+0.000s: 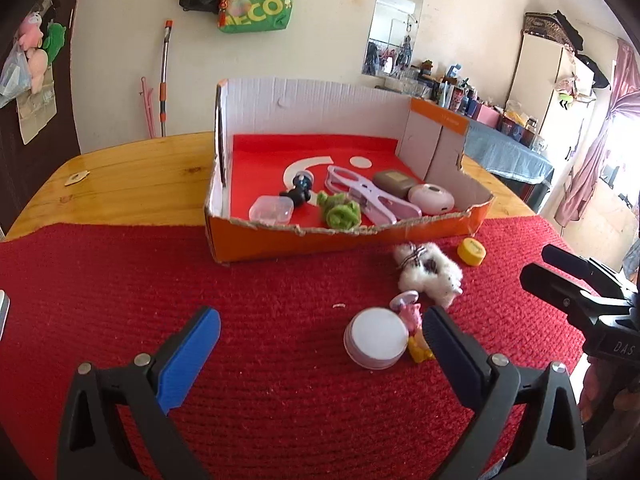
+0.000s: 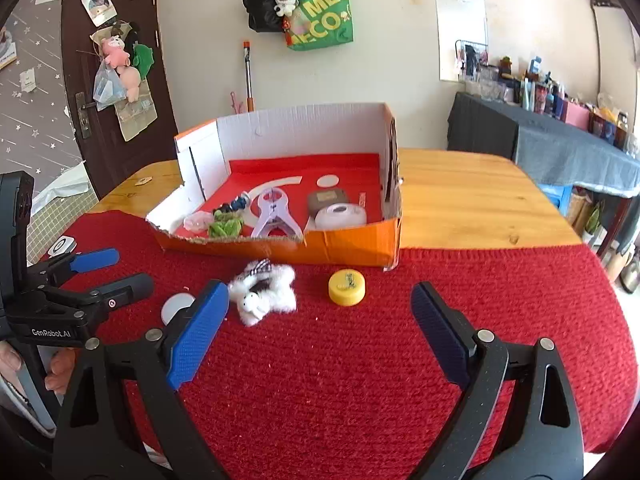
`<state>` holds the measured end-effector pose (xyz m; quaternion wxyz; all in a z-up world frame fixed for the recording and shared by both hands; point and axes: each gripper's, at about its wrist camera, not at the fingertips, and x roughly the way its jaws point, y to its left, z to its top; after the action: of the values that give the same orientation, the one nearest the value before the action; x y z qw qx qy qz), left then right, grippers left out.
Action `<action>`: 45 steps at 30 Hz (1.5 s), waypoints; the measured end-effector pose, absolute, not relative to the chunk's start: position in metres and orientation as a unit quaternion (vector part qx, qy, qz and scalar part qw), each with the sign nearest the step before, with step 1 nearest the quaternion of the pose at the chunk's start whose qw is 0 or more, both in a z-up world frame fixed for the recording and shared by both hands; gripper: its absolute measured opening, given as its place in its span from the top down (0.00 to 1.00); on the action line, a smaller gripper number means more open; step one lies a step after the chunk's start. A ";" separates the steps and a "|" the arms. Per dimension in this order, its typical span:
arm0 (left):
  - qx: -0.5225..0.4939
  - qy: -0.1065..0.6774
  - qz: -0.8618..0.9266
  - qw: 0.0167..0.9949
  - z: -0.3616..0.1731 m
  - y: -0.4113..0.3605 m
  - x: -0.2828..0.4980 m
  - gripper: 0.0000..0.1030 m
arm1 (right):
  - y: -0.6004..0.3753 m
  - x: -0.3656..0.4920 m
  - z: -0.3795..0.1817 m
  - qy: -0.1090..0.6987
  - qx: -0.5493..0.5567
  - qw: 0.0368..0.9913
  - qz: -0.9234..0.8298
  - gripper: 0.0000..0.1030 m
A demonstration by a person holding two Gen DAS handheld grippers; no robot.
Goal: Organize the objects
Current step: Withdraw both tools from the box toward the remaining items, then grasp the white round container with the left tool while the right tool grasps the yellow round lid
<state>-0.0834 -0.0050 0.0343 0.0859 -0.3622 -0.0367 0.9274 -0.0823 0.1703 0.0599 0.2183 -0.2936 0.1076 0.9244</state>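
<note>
— Lettering showing anywhere?
— "MEG ECO" is showing on the green bag [image 2: 320, 16], upper centre.
— Grippers?
— Left gripper [image 1: 320, 334] and right gripper [image 2: 320, 312] are both gaping, empty; orange box [image 1: 344, 236] is sitting mid-frame.

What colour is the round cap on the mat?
Yellow cap, clearest in the right wrist view.

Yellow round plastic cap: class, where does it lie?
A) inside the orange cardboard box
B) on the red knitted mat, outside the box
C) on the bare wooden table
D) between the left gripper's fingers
B: the yellow round plastic cap lies on the red knitted mat, in front of the orange cardboard box.
</note>
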 end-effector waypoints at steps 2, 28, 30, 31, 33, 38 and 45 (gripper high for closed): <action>-0.369 -0.034 0.925 0.085 0.029 -0.005 -0.083 0.00 | 0.172 -0.083 0.053 0.112 -0.303 0.222 0.920 0.09; -0.438 0.023 0.896 0.072 0.011 -0.008 -0.114 0.00 | 0.185 -0.087 0.042 0.125 -0.324 0.230 0.909 0.09; -0.438 0.018 0.896 0.073 0.011 -0.013 -0.116 0.00 | 0.186 -0.088 0.042 0.122 -0.324 0.233 0.909 0.09; -0.438 0.018 0.896 0.074 0.011 -0.013 -0.117 0.00 | 0.187 -0.089 0.042 0.121 -0.326 0.234 0.908 0.09; -0.436 0.020 0.896 0.080 0.012 -0.013 -0.117 0.00 | 0.189 -0.091 0.041 0.116 -0.330 0.238 0.906 0.09; -0.434 0.023 0.896 0.091 0.012 -0.011 -0.118 0.00 | 0.195 -0.098 0.041 0.105 -0.340 0.249 0.901 0.09; -0.429 0.028 0.897 0.105 0.014 -0.006 -0.122 0.09 | 0.208 -0.106 0.039 0.115 -0.361 0.254 0.890 0.09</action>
<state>-0.1215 -0.0062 0.0137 0.1046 -0.4285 0.0283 0.8970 -0.1057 0.2079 0.0390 0.2544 -0.3609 0.1148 0.8899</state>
